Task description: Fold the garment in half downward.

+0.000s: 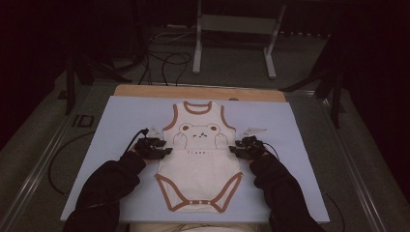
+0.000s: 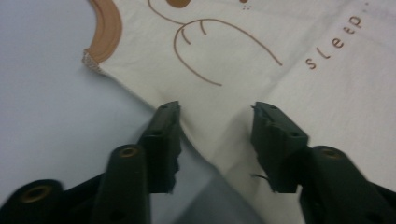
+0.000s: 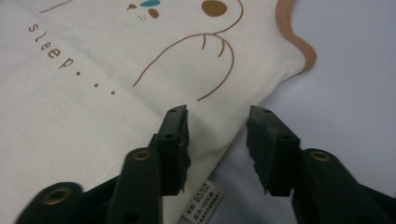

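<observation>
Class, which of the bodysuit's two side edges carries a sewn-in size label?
The side edge by the right gripper: a white size label pokes out there; the edge by the left gripper shows none.

Baby bodysuit (image 1: 199,164): cream body, tan-brown binding on the neck, armholes and leg openings. Chest print is a bear face (image 1: 199,130) outlined in thin brown, solid brown ear spots, small teal-blue mark by the nose. Brown lettering "sleep" (image 2: 335,43) followed by brown dots below the bear. Side-seam label (image 3: 203,204): white with dark print, "90/52" readable. Table cover (image 1: 125,116): plain pale lavender-blue, no pattern. Board edge (image 1: 145,91) behind it: light wood tone. Left gripper (image 1: 170,151) and right gripper (image 1: 231,149): black, brass-coloured screw eyelets on the jaws. Sleeves (image 1: 109,186): black.
</observation>
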Motion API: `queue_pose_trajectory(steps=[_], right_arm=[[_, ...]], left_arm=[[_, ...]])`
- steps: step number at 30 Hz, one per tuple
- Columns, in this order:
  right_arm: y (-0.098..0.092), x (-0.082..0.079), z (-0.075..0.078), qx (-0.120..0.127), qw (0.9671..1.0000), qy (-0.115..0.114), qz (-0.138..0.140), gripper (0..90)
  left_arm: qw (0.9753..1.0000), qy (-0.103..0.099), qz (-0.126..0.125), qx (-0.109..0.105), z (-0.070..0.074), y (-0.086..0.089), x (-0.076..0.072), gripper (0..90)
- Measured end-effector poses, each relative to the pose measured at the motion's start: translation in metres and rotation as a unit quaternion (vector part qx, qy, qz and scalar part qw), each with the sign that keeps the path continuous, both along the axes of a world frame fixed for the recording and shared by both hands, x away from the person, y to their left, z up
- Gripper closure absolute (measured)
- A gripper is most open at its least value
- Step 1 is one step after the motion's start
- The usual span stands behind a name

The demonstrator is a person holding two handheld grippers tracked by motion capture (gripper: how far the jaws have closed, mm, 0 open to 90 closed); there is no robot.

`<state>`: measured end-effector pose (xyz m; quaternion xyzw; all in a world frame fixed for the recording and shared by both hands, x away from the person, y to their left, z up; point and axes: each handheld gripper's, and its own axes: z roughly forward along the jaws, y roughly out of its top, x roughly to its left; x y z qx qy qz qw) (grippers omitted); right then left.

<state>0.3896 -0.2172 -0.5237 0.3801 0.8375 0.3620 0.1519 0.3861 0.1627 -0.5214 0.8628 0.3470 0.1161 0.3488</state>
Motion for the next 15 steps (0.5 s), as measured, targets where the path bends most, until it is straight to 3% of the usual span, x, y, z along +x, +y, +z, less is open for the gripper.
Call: queue_pose_trajectory(steps=[10,15], right_arm=[[0.007,0.003,0.001,-0.007,0.9999,0.009,-0.003,83.1],[0.011,0.002,0.002,-0.016,0.9999,0.005,-0.001,88.2]], left_arm=[[0.9999,0.01,0.011,-0.008,0.0,-0.001,0.005,75.7],[0.9998,0.011,0.015,-0.008,0.001,-0.004,0.005,88.5]])
